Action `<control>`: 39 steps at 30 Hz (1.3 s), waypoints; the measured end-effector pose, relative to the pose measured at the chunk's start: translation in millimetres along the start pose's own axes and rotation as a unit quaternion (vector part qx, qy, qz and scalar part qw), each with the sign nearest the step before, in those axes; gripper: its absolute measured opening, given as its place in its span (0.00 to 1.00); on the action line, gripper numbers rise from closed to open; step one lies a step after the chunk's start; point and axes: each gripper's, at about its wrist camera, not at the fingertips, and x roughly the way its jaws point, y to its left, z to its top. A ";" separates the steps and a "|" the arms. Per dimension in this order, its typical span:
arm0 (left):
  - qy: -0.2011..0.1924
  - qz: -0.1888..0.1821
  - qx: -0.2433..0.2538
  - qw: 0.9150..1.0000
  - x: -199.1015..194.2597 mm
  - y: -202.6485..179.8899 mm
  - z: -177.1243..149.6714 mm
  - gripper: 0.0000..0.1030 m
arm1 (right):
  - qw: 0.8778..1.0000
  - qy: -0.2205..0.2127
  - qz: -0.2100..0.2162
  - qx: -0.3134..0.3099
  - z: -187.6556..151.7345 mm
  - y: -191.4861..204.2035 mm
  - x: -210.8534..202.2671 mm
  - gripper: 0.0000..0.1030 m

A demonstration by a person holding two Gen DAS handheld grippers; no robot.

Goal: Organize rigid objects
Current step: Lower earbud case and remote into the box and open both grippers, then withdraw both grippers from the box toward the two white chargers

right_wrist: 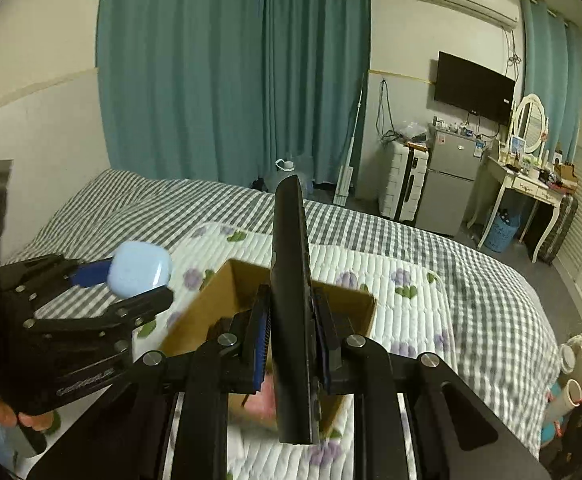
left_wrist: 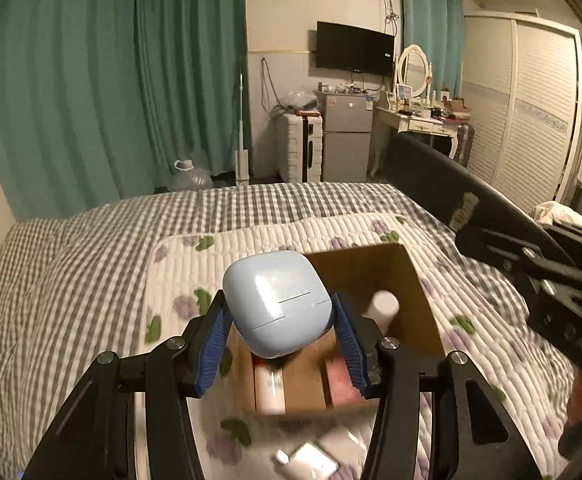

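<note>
Above the cardboard box (left_wrist: 415, 280) on the bed, the left gripper (left_wrist: 279, 326) clamped a pale-blue case (left_wrist: 277, 300); the right gripper (right_wrist: 291, 340) pinched a black slab (right_wrist: 291, 280).

Black linkage tongs (left_wrist: 279, 344) with silver screws, blue ribbed pads (left_wrist: 211, 350), faint white lettering.

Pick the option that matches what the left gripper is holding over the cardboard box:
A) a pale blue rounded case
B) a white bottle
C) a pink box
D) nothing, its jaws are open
A: the left gripper has its blue pads pressed on both sides of the pale blue rounded case, above the cardboard box; the white bottle stands inside the box.
</note>
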 end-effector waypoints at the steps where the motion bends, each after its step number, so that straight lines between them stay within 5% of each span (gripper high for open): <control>1: 0.008 -0.009 -0.003 1.000 13.6 1.1 4.6 0.51 | 1.000 0.000 -0.003 -0.002 2.0 -1.0 8.9 0.18; 11: 0.061 -0.018 0.013 0.998 113.2 -14.5 -27.6 0.51 | 0.999 0.043 0.002 0.003 -21.7 -13.8 86.9 0.18; 18: 0.078 -0.022 0.023 0.996 135.6 -17.4 -44.9 0.53 | 0.998 0.059 0.011 0.011 -42.2 -27.5 113.8 0.18; 23: 0.070 -0.010 0.020 0.997 129.0 -15.0 -41.2 0.65 | 0.998 0.062 0.012 0.016 -47.6 -32.6 116.8 0.18; 39: 0.021 0.023 0.002 1.000 59.5 27.9 -44.4 0.65 | 0.997 0.074 0.020 -0.006 -61.1 -4.9 141.2 0.19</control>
